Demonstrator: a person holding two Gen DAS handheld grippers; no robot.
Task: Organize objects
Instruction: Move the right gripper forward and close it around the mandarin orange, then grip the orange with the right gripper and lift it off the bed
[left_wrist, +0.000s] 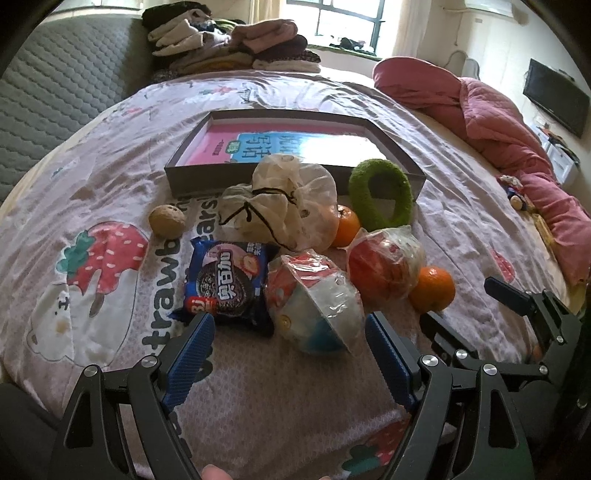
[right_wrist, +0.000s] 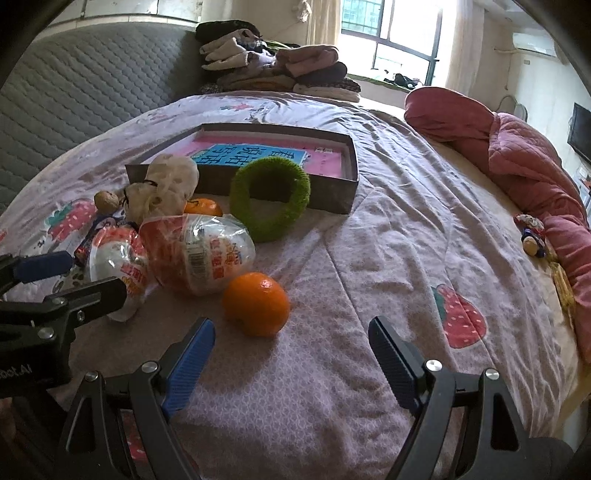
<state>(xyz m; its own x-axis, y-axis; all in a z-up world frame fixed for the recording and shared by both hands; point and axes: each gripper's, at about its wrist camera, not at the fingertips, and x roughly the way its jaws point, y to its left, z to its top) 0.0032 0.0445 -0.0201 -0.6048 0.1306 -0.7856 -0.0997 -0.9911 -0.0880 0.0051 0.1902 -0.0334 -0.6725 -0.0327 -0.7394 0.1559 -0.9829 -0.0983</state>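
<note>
A grey shallow box (left_wrist: 199, 177) (right_wrist: 332, 197) with a pink book inside lies on the bed. In front of it lie a white drawstring bag (left_wrist: 280, 199), a green fuzzy ring (left_wrist: 380, 195) (right_wrist: 269, 201), a walnut (left_wrist: 166, 220), a blue Oreo packet (left_wrist: 229, 284), two wrapped toy eggs (left_wrist: 314, 299) (left_wrist: 384, 266) and two oranges (left_wrist: 432, 290) (left_wrist: 347, 225). My left gripper (left_wrist: 290, 332) is open, just short of the nearer egg. My right gripper (right_wrist: 291, 338) is open, just short of the near orange (right_wrist: 256, 302).
The bed has a strawberry-print sheet (right_wrist: 369, 258). Folded clothes (left_wrist: 229, 40) are piled at the far end by a grey padded headboard (left_wrist: 55, 92). A pink quilt (right_wrist: 524, 155) is bunched along the right edge, with small items (right_wrist: 532, 236) beside it.
</note>
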